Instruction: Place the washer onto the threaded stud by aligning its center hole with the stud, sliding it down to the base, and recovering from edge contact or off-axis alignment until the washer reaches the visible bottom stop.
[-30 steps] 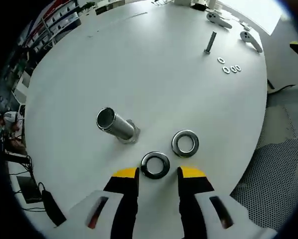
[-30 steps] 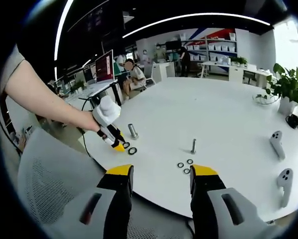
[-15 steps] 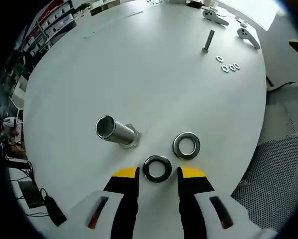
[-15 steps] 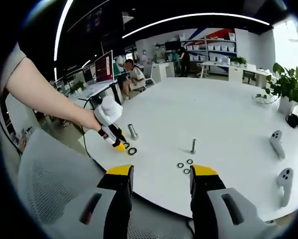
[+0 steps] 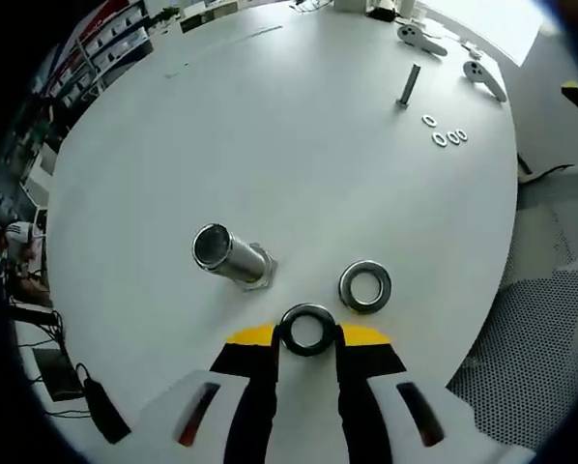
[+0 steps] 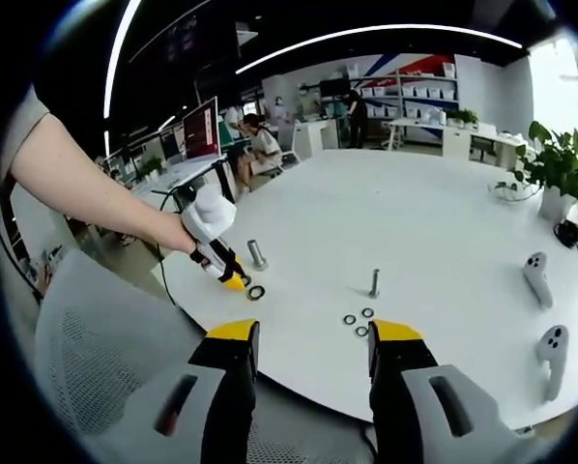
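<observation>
A dark steel washer (image 5: 306, 329) lies flat on the white table (image 5: 299, 164), and my left gripper (image 5: 307, 340) is shut on it, its yellow tips touching both sides of the rim. Just beyond and to the left stands the thick metal stud (image 5: 226, 256) on its hex base. A second large washer (image 5: 365, 286) lies to the right. In the right gripper view, a person's hand holds the left gripper (image 6: 233, 280) at the table edge beside the stud (image 6: 257, 254) and a washer (image 6: 257, 292). My right gripper (image 6: 315, 338) hangs open, off the table, holding nothing.
A thin upright bolt (image 5: 408, 85) with three small washers (image 5: 444, 135) stands farther across the table. Two white hand controllers (image 5: 487, 79) lie at the far edge. A mesh chair (image 6: 105, 358) sits below the left gripper. A potted plant (image 6: 560, 174) stands at the far right.
My left gripper's jaws have come together onto the nearer washer, which lay free between them before. The right gripper has not moved.
</observation>
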Demonstrator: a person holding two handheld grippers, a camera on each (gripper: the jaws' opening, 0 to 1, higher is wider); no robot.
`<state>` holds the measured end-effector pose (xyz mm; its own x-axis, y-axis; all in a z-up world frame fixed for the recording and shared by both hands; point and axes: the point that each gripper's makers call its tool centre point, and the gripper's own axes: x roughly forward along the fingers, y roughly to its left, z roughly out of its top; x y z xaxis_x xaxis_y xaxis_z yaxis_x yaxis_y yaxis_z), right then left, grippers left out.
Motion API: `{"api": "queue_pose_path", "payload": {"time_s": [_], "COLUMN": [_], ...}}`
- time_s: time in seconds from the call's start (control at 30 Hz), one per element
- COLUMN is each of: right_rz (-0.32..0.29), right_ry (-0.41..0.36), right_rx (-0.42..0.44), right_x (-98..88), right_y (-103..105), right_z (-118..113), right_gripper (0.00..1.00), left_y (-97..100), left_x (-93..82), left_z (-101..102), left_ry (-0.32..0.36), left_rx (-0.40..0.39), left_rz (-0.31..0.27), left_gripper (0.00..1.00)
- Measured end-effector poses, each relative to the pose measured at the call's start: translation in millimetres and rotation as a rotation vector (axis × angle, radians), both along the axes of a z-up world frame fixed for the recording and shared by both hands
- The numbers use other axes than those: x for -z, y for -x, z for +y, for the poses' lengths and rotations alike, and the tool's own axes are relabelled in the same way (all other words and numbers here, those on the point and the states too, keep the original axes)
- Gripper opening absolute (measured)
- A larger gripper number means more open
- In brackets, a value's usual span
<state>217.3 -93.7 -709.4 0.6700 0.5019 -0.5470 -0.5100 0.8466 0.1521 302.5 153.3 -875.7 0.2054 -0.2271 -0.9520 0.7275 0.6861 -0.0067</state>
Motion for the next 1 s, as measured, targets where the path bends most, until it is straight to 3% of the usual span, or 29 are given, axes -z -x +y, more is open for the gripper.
{"api": "queue_pose_path", "payload": {"time_s": [0.47, 0.7, 1.0], "right_rz": [-0.001, -0.002, -0.001], "right_ry": [0.002, 0.002, 0.001], "right_rx": [0.006, 0.004, 0.006], "right_x": [0.3, 0.3, 0.5], "right_y": [-0.6, -0.8, -1.0], "right_z": [-1.4, -1.0, -1.2], "right_gripper": [0.47, 0.47, 0.47], "left_y": [6.4, 5.8, 5.0], "left_x": [0.6, 1.5, 2.4], "left_z": [8.4, 4.6, 6.2], "left_ry": [-0.068, -0.103, -0.126], "left_rx": [0.085, 0.093, 0.049], "left_rz": [0.056, 0.085, 0.115], "left_gripper": [0.21, 0.23, 0.23]}}
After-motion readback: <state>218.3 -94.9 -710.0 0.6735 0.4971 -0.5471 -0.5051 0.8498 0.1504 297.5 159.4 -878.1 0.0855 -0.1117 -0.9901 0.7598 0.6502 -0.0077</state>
